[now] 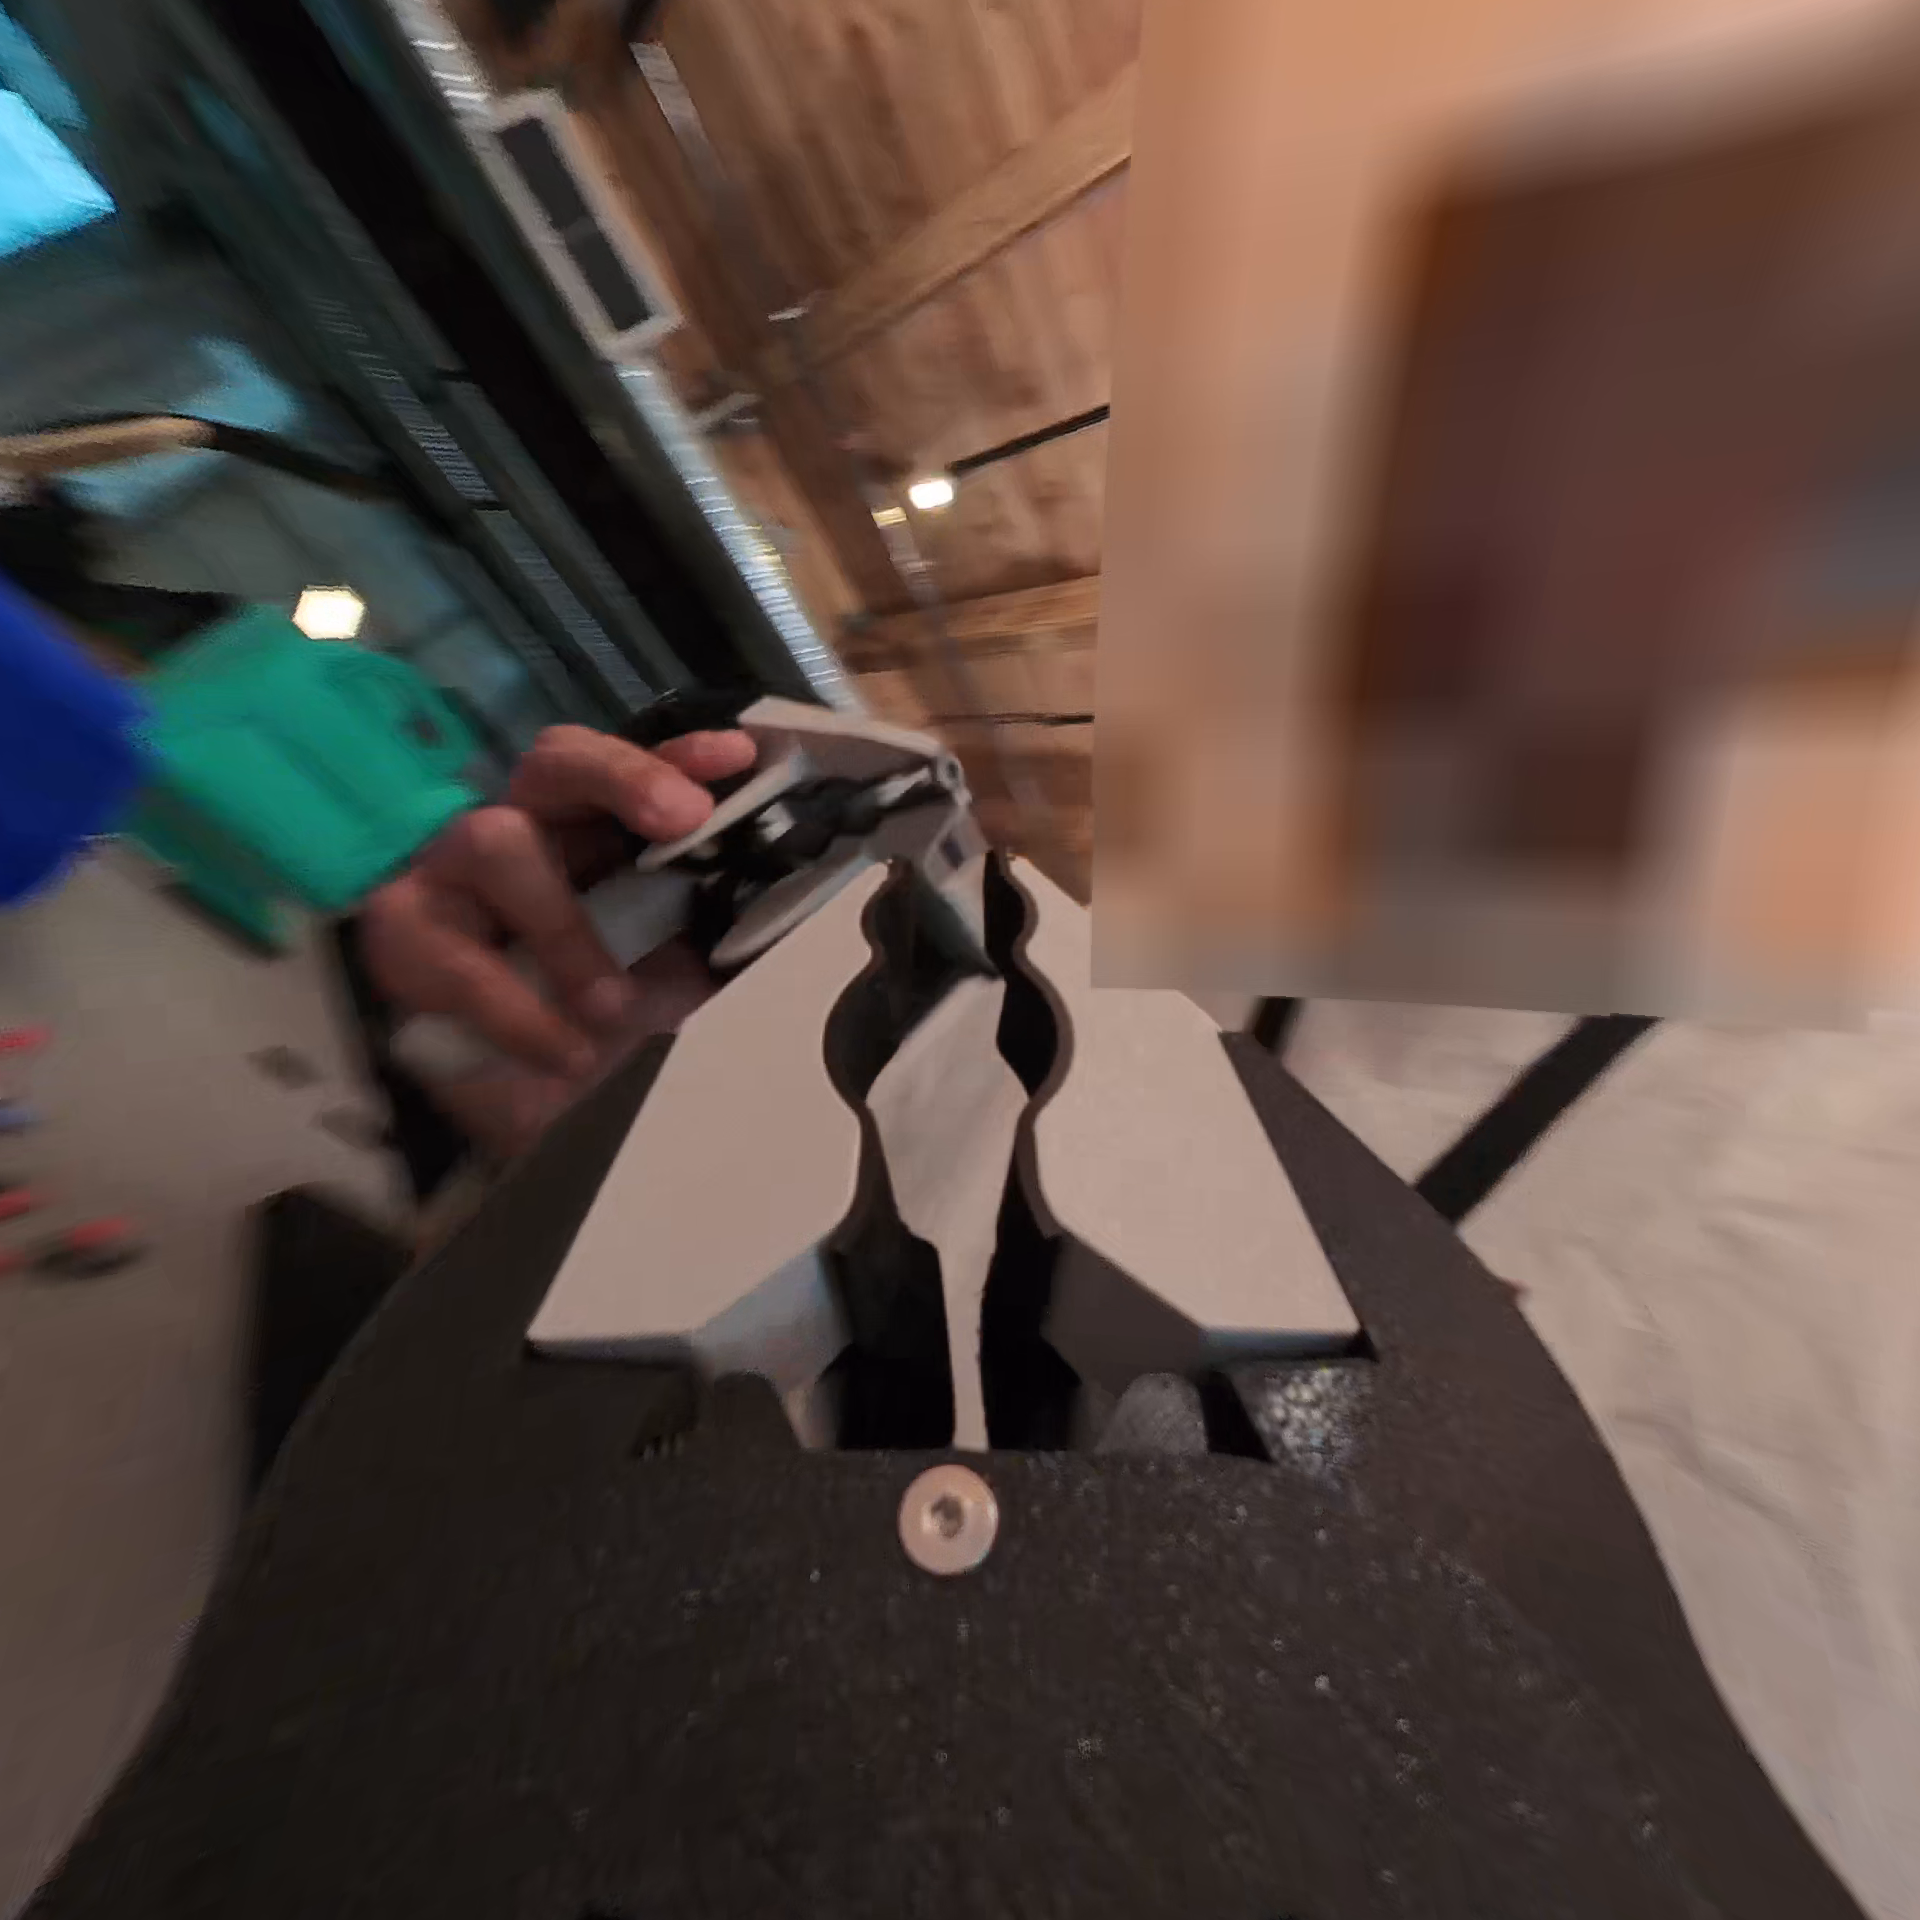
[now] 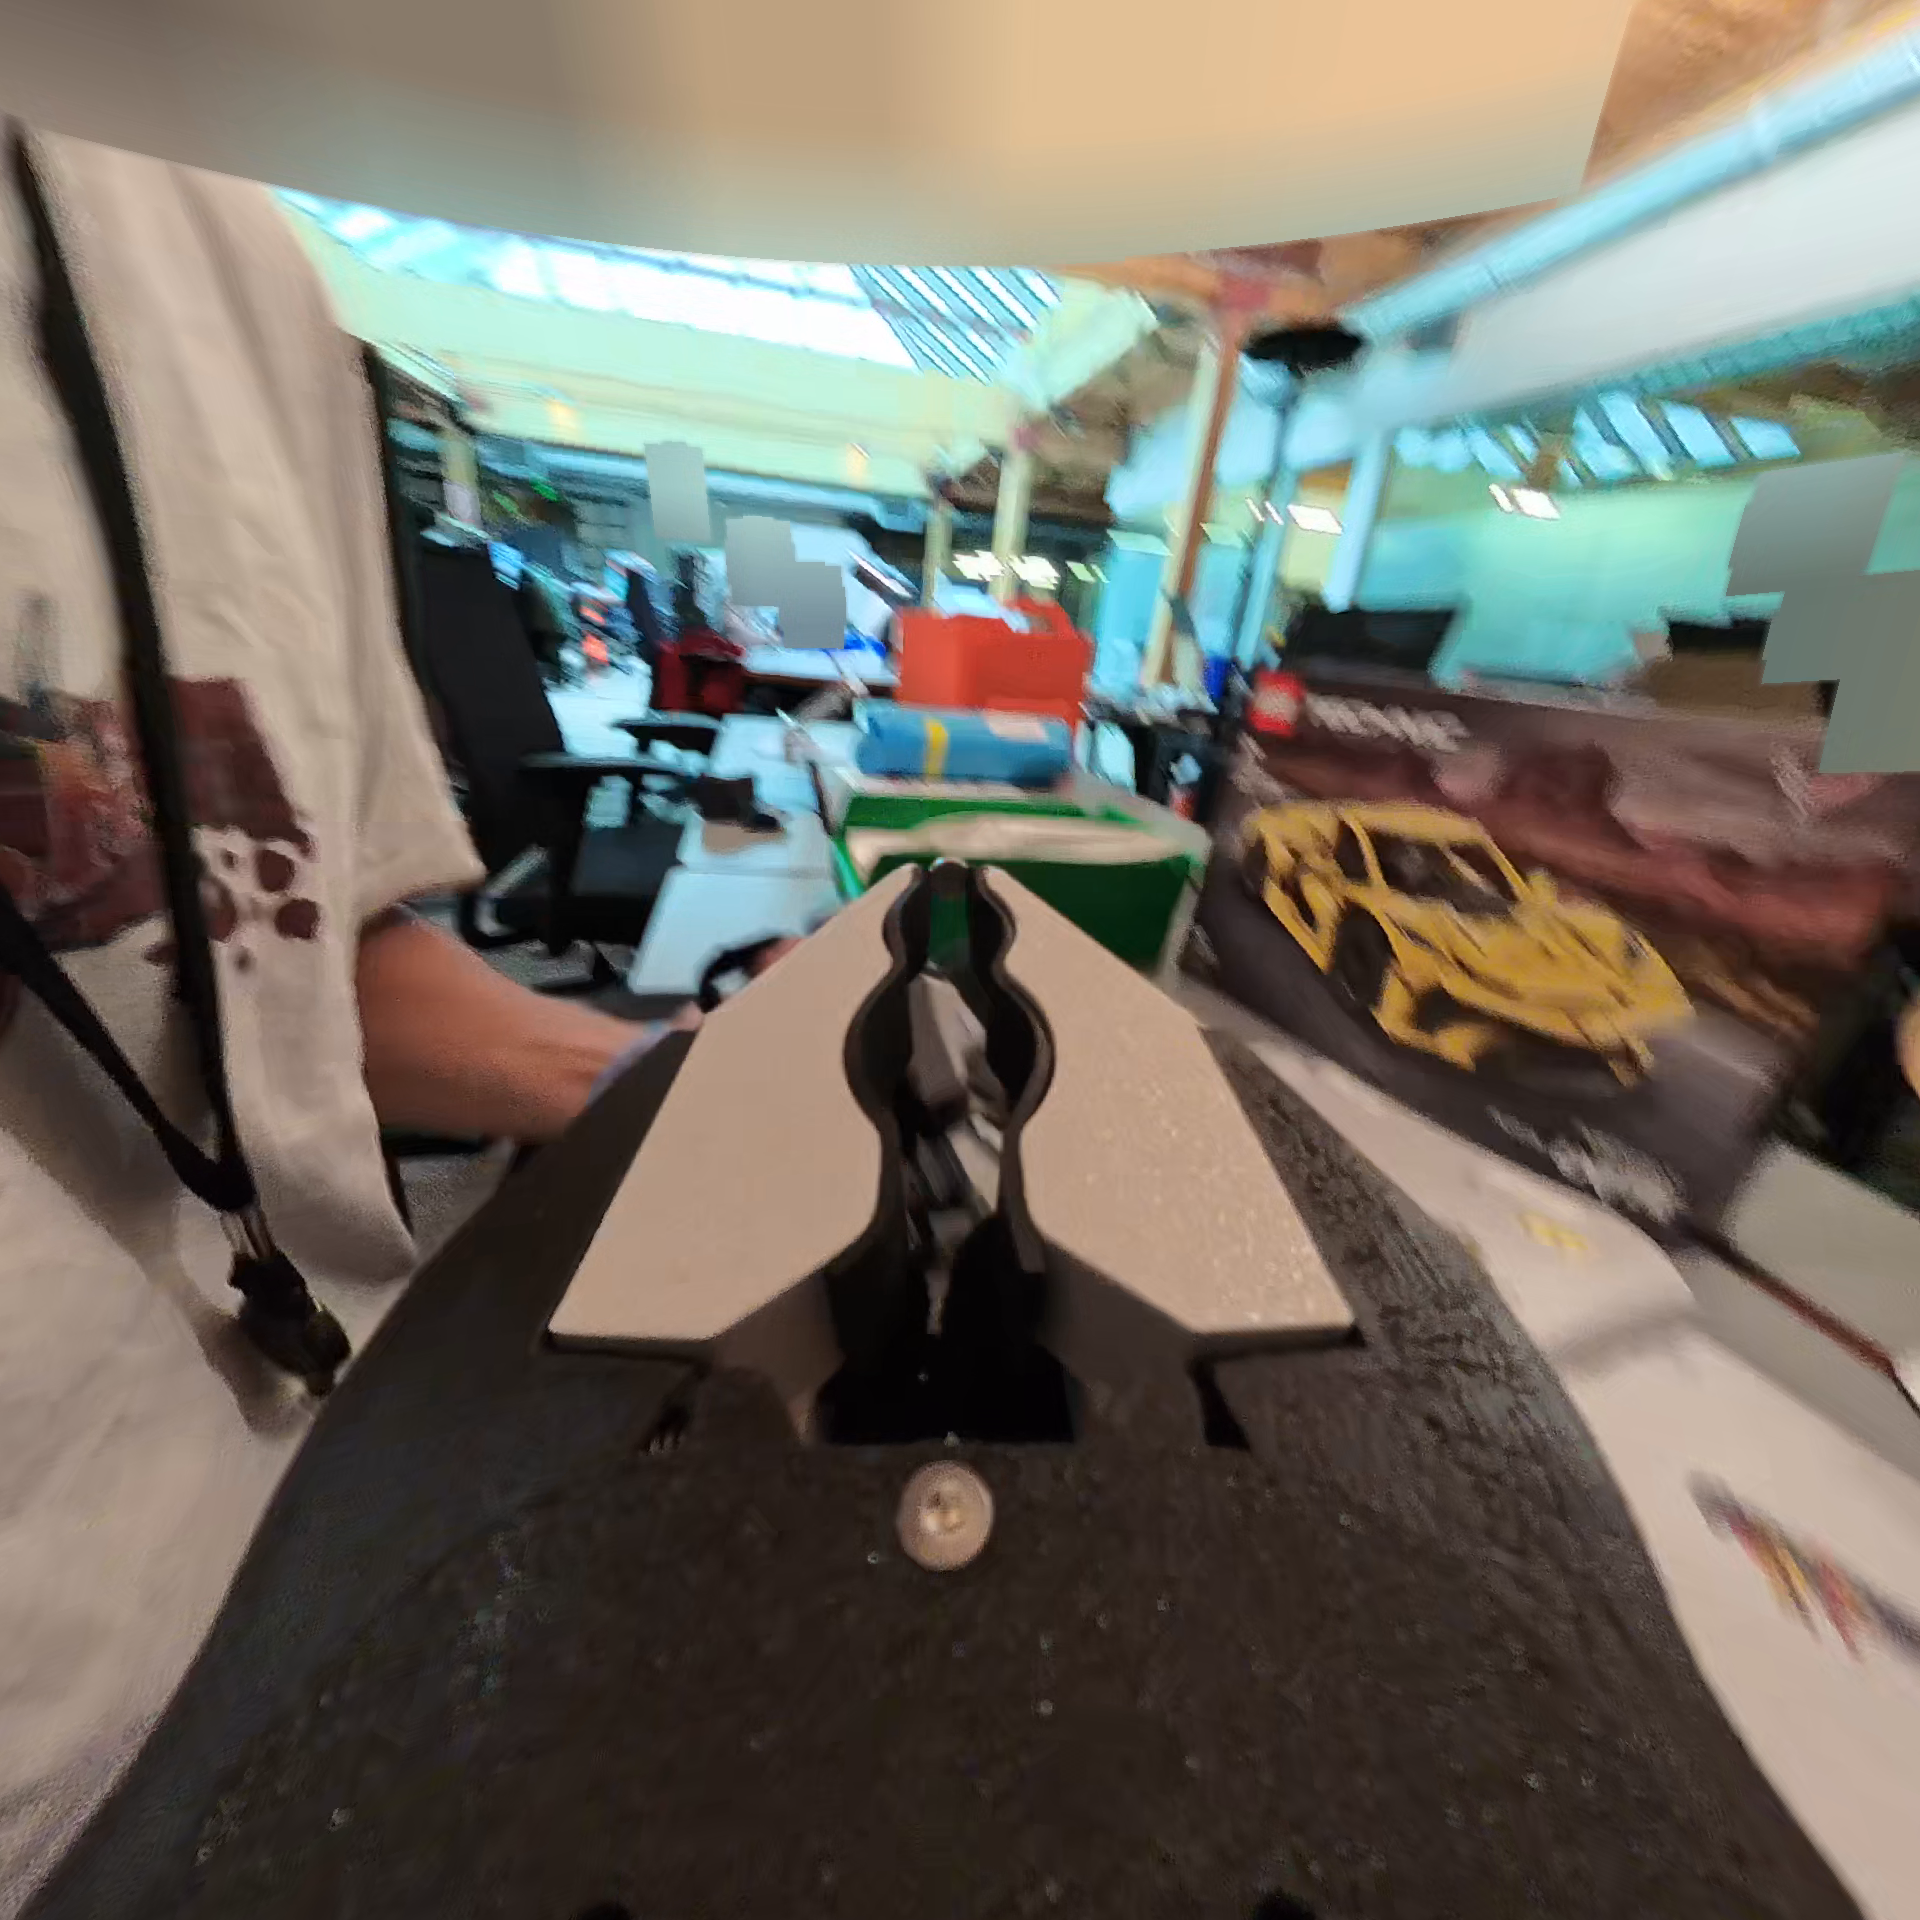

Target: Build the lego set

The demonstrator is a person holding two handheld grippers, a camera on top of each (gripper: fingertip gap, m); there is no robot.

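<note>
The left gripper (image 1: 948, 868) and right gripper (image 2: 948, 873) both have 2 fingers nearly closed on nothing visible, tips close together, while the lego box (image 2: 1558, 925) stands on the table (image 2: 1507, 1351) at 3 o'clock in the right view.

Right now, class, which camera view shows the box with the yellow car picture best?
The right wrist view. The box with the yellow car picture stands at the right beyond the right gripper fingers, its front facing the camera, though blurred. The left wrist view shows nothing of it, only the other gripper and a hand.
</note>
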